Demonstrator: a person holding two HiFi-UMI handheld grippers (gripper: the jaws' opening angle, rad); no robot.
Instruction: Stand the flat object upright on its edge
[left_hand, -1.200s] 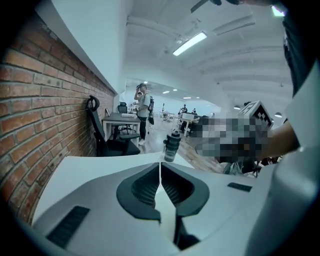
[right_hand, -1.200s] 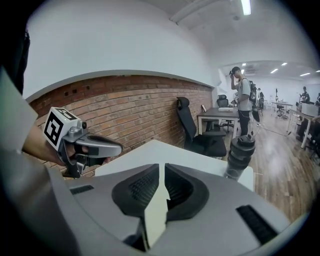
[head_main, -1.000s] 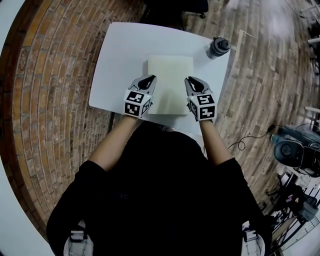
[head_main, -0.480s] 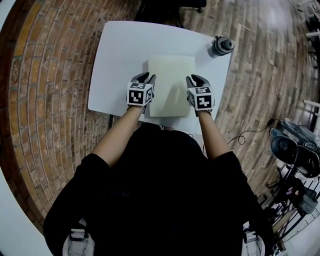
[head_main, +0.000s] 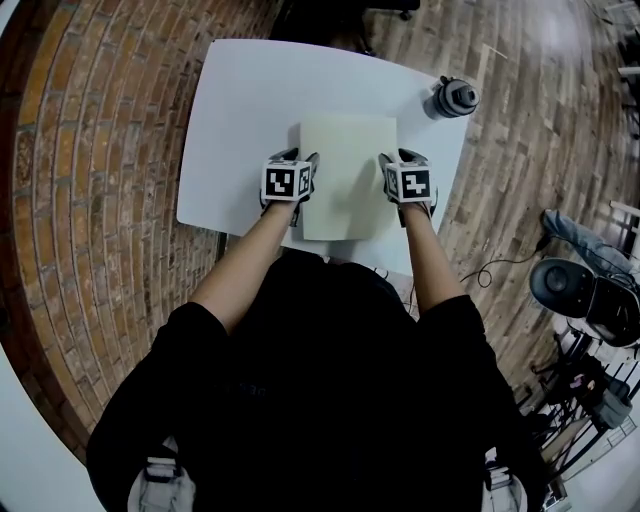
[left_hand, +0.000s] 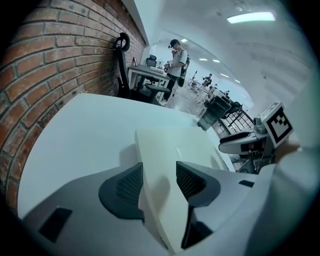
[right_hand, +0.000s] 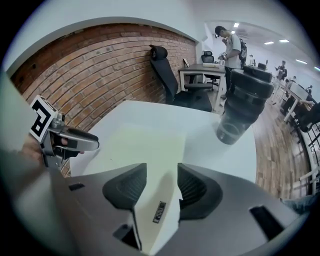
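On my feed the brick wall runs along the left side of the white tabletop, and plank floor lies off to the right. The pale cream slab lies flat on the tabletop, right of centre, with its near edge close to the edge nearest me. None of its sides is lifted.

I have the left claw pointing steeply down at the slab's left edge, roughly halfway along it. Its jaws have just been opening and now stand wide apart. In the left gripper view that edge runs up between them, with the left jaw outside the slab over bare tabletop and the right jaw above the slab's top face. Neither pad presses on it, so this claw holds nothing.

The right claw mirrors it at the slab's right edge, directly across from the left one. Its jaws have also just been opening and stand well apart, with the right edge of the slab between them. Here the left jaw sits over the slab and the right jaw over the tabletop, with no grip on the slab.

A dark lidded tumbler stands upright at the far right corner of the tabletop, well apart from the slab. A small dark label sits on the slab between the right claw's jaws
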